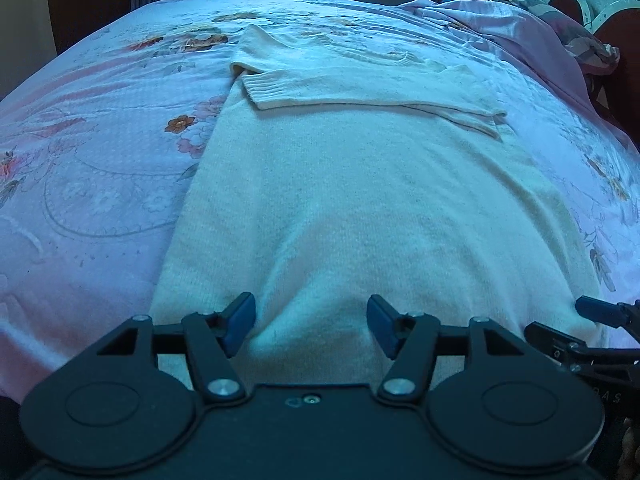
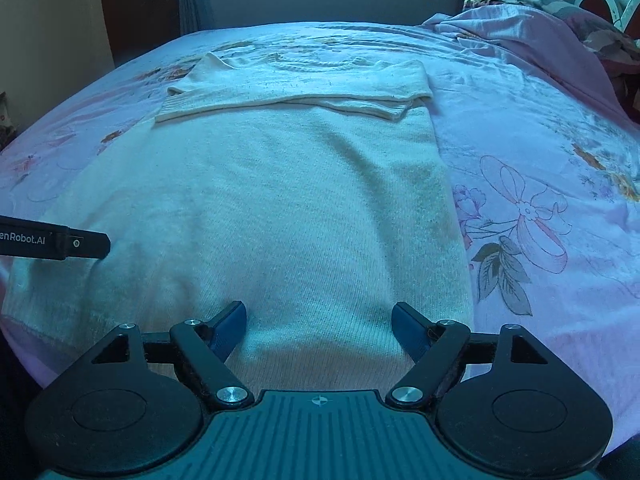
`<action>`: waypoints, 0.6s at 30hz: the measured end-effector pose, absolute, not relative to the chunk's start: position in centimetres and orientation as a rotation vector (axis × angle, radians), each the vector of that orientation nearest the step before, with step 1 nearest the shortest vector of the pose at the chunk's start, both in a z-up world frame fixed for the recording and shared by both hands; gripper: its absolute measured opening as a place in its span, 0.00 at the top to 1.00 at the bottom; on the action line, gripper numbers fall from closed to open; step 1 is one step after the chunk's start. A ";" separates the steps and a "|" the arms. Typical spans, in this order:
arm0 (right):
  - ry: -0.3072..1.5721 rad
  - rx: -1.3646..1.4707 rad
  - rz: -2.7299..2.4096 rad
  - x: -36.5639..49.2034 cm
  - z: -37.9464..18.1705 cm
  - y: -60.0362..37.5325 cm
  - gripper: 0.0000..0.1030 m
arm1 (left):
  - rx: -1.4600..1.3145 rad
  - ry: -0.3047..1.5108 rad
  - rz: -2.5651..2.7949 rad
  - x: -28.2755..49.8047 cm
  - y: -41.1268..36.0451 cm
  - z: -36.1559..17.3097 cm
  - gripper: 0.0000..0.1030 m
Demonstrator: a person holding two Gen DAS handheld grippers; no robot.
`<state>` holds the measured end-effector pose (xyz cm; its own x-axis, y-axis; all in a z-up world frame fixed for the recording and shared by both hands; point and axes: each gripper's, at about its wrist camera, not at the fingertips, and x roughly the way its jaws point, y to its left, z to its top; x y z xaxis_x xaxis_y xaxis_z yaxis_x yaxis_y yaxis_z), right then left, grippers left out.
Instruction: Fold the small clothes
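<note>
White sweater (image 1: pixel 352 200) flat on floral bedspread (image 1: pixel 100 168), long axis running straight away from both grippers, sleeves folded across the far chest, hem nearest. Left gripper (image 1: pixel 311 326) and right gripper (image 2: pixel 319 330) both open, empty, over the near hem, equally close. No containers in view.

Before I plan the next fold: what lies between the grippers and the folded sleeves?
Only the sweater's flat body, nothing on it, from both open grippers to the sleeves; both views show it.
</note>
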<state>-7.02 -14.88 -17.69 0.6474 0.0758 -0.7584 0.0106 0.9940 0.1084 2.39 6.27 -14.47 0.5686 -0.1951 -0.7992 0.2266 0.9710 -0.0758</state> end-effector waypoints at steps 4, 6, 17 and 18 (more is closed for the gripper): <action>0.846 0.173 0.029 -8.1 -17.0 -16.0 0.23 | 0.013 0.931 -0.228 0.9 7.5 -13.8 0.42; 0.864 0.140 0.027 -8.2 -17.5 -16.0 0.23 | 0.040 0.949 -0.224 0.8 7.6 -14.4 0.42; 0.886 0.138 0.026 -8.7 -17.7 -15.9 0.23 | 0.061 0.984 -0.222 0.7 7.5 -14.5 0.42; 0.882 0.140 0.026 -8.8 -17.4 -15.9 0.23 | 0.058 0.983 -0.217 0.6 7.7 -14.3 0.42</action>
